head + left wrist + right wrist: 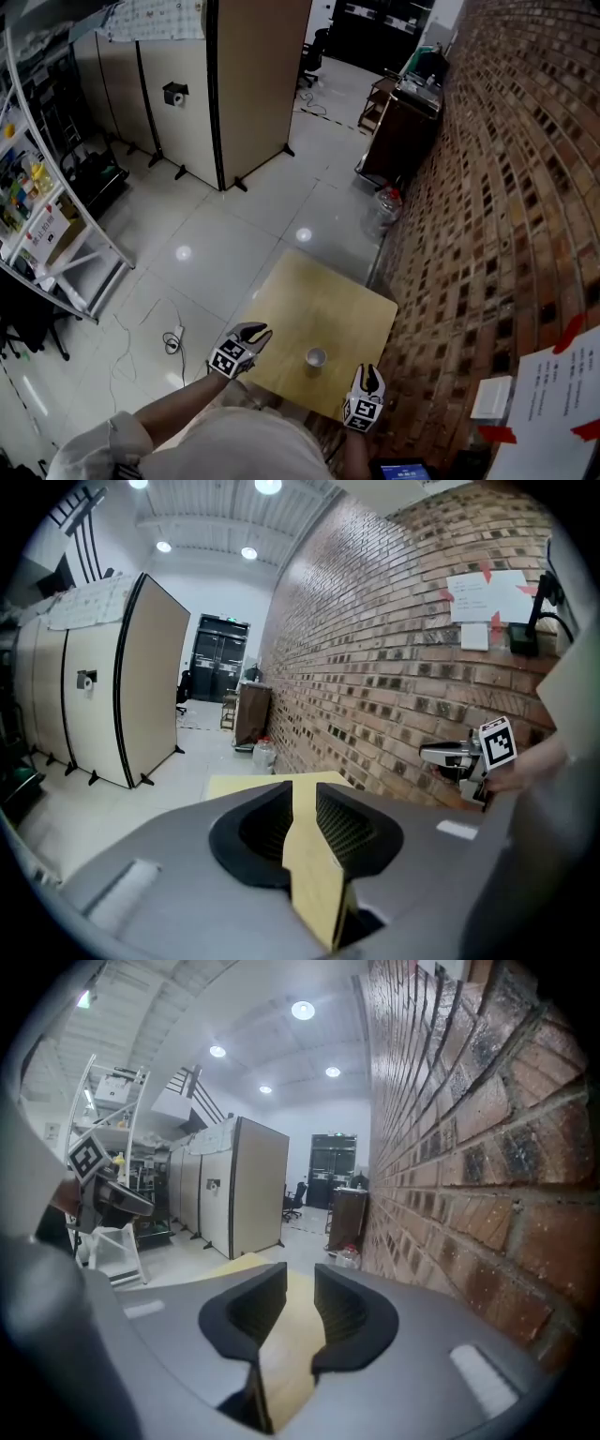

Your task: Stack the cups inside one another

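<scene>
One cup [316, 357] stood upright on the worktop [319, 295], a little in from its near edge and between the two claws, touching neither. The left claw [259, 333] hovered over the worktop's left corner, with the cup just off to the right of its tips. The right claw [368, 372] hovered at the near right edge, with the cup to the left of its tips and slightly beyond them. The left gripper view showed that claw's jaws parted by a narrow gap, gripping nothing, with only bare worktop between them. The right gripper view showed the same for the right claw: jaws apart, empty, with bare worktop in the gap. The count was one cup, two claws and one worktop. Whether that cup was a single one or several nested was too small to tell.
</scene>
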`<action>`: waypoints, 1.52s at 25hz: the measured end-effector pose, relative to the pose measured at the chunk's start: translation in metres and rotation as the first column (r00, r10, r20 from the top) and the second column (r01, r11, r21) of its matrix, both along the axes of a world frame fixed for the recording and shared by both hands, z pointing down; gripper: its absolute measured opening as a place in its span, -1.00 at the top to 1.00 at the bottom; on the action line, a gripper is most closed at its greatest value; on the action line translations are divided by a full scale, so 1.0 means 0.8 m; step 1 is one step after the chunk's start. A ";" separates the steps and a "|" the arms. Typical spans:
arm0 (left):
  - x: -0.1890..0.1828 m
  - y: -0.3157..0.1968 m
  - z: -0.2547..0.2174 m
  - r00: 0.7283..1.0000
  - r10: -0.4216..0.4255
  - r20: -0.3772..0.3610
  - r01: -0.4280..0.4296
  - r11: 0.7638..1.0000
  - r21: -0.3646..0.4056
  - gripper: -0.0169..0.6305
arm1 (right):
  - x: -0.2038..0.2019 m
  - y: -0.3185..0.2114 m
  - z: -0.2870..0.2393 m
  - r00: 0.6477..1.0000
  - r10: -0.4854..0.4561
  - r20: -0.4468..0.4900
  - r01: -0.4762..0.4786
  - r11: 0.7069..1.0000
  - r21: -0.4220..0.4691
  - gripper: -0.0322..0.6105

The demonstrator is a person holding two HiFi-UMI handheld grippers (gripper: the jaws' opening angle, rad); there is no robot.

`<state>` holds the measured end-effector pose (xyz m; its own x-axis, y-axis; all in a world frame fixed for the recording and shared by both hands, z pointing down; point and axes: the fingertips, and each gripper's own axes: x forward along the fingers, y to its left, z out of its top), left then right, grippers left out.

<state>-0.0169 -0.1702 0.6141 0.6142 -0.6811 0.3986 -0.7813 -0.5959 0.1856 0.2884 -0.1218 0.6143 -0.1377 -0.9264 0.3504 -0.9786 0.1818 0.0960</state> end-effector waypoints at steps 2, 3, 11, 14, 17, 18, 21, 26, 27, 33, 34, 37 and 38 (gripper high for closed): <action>-0.006 0.005 0.002 1.000 -0.005 -0.013 0.005 1.000 -0.004 0.64 | -0.004 -0.001 0.000 1.000 -0.003 -0.011 0.003 1.000 -0.001 0.63; -0.008 0.005 0.002 1.000 -0.002 -0.022 0.002 1.000 -0.005 0.64 | -0.005 -0.004 -0.002 1.000 -0.001 -0.015 0.001 1.000 0.004 0.63; -0.030 0.018 -0.033 0.991 0.128 -0.047 -0.128 0.992 0.007 0.47 | -0.050 -0.023 -0.067 0.998 0.058 -0.014 -0.056 0.995 0.082 0.63; -0.055 0.033 -0.044 0.985 0.164 -0.046 -0.163 0.987 0.008 0.46 | -0.081 -0.012 -0.081 0.997 0.072 -0.002 -0.071 0.993 0.094 0.63; -0.087 0.047 -0.052 0.981 0.189 -0.049 -0.188 0.982 0.013 0.46 | -0.114 0.001 -0.093 0.997 0.079 -0.007 -0.077 0.992 0.102 0.63; -0.099 0.053 -0.054 0.979 0.198 -0.048 -0.197 0.980 0.015 0.46 | -0.126 0.007 -0.097 0.997 0.082 -0.008 -0.081 0.991 0.105 0.63; -0.134 0.073 -0.050 0.973 0.227 -0.041 -0.227 0.974 0.013 0.46 | -0.164 0.031 -0.106 0.996 0.085 -0.005 -0.084 0.990 0.117 0.63; -0.170 0.104 -0.035 0.959 0.280 -0.037 -0.280 0.960 0.013 0.46 | -0.213 0.079 -0.116 0.995 0.095 0.035 -0.099 0.984 0.146 0.63; -0.173 0.110 -0.032 0.956 0.289 -0.038 -0.289 0.957 0.013 0.46 | -0.220 0.090 -0.116 0.994 0.101 0.045 -0.106 0.984 0.146 0.63; -0.167 0.167 -0.031 0.926 0.373 -0.060 -0.374 0.927 0.003 0.47 | -0.245 0.160 -0.118 0.984 0.155 0.092 -0.166 0.978 0.127 0.63; -0.165 0.178 -0.031 0.919 0.390 -0.059 -0.390 0.921 0.005 0.47 | -0.246 0.172 -0.125 0.981 0.165 0.101 -0.179 0.974 0.139 0.63; -0.164 0.198 -0.027 0.909 0.415 -0.043 -0.415 0.910 0.012 0.47 | -0.252 0.198 -0.143 0.977 0.178 0.119 -0.198 0.963 0.181 0.63; -0.165 0.205 -0.024 0.909 0.416 -0.039 -0.416 0.909 0.014 0.47 | -0.254 0.206 -0.144 0.978 0.175 0.118 -0.195 0.963 0.187 0.63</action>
<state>-0.1487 -0.0063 0.5945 0.8577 -0.3628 0.3644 -0.4546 -0.8662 0.2077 0.0851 0.0433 0.4989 0.0172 -0.9882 0.1519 -0.9998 -0.0156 0.0122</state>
